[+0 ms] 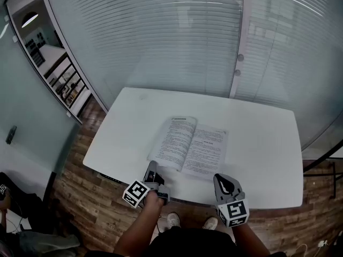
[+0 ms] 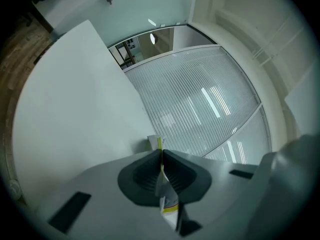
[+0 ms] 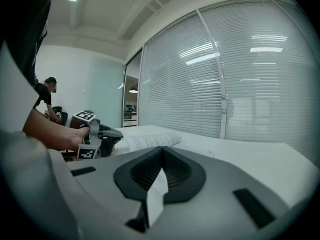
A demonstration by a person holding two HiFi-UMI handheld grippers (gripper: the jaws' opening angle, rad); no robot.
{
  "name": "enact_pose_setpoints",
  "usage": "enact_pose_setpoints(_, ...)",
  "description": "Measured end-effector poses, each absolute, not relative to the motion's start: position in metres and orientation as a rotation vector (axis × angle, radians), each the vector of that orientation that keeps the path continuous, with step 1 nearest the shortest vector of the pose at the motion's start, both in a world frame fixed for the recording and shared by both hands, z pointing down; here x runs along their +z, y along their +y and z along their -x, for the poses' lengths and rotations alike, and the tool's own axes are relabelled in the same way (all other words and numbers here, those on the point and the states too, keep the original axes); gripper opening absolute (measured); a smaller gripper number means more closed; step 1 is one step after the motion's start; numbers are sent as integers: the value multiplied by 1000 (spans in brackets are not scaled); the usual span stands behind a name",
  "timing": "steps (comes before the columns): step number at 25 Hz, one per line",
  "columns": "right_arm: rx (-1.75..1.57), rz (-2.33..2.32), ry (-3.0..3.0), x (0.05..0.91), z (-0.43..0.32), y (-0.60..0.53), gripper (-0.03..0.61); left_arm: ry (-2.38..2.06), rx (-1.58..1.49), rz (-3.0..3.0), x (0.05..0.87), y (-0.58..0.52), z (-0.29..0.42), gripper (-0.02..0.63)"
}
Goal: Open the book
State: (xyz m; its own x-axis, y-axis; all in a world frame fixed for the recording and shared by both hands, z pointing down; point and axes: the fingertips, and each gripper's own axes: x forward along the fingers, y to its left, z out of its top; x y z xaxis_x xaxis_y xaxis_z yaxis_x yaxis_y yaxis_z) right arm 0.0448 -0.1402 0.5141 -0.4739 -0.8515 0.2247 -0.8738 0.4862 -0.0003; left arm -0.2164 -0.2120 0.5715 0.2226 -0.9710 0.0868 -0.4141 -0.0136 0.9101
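head view, book: lies open [image 1: 193,146], pages up, on the white surface [image 1: 257,143], close to the near edge
head view, left tongs: tip [image 1: 151,167] sits right at the book's near left corner, marker cube just behind it
head view, right tongs: tip [image 1: 221,180] is at the book's near right corner, can't judge the grip from up here

left gripper view, left tongs: squeezed together [image 2: 161,154] on a thin sheet [image 2: 165,189] with a yellow stripe, clamped edge-on between the pads
left gripper view, sheet: a bit of it pokes out past the tips, the rest hangs back toward the camera
left gripper view, background: bare white surface [image 2: 75,109] on the left, glass wall with blinds [image 2: 200,104] behind

right gripper view, right tongs: closed too [image 3: 161,151], pinching a printed page [image 3: 156,189] that trails out below the pads
right gripper view, book: lying open [image 3: 150,141] just beyond the tips, pages slightly bowed
right gripper view, left tongs: visible over at the book's far side [image 3: 107,136], held by a hand [image 3: 55,131]
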Motion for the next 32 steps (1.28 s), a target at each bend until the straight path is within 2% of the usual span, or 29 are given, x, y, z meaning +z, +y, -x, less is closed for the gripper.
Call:
enact_pose_setpoints(10,156,-1508,-2549,509,-41,-151,6,-1368,-838,-1490,575,-209,230,54)
enact_pose_setpoints(12,155,-1514,-2551,509,-42,-152,6,-1394,-850,-1467,573,-207,236,93)
enact_pose_setpoints(13,156,-1515,-2552,509,-42,-153,6,-1414,-860,-1454,572,-204,241,133)
enact_pose_setpoints(16,155,-1512,-2560,508,-39,-152,6,-1496,-877,-1468,555,-197,258,141)
enact_pose_setpoints(20,165,-1517,-2565,508,-34,-154,6,-1561,-821,-1688,516,-200,254,105)
enact_pose_setpoints(26,147,-1564,-2589,488,-35,-158,6,-1558,-654,-2032,481,-203,205,32)
enact_pose_setpoints(32,120,-1626,-2576,473,-49,-156,6,-1559,-374,-2388,463,-197,149,21)
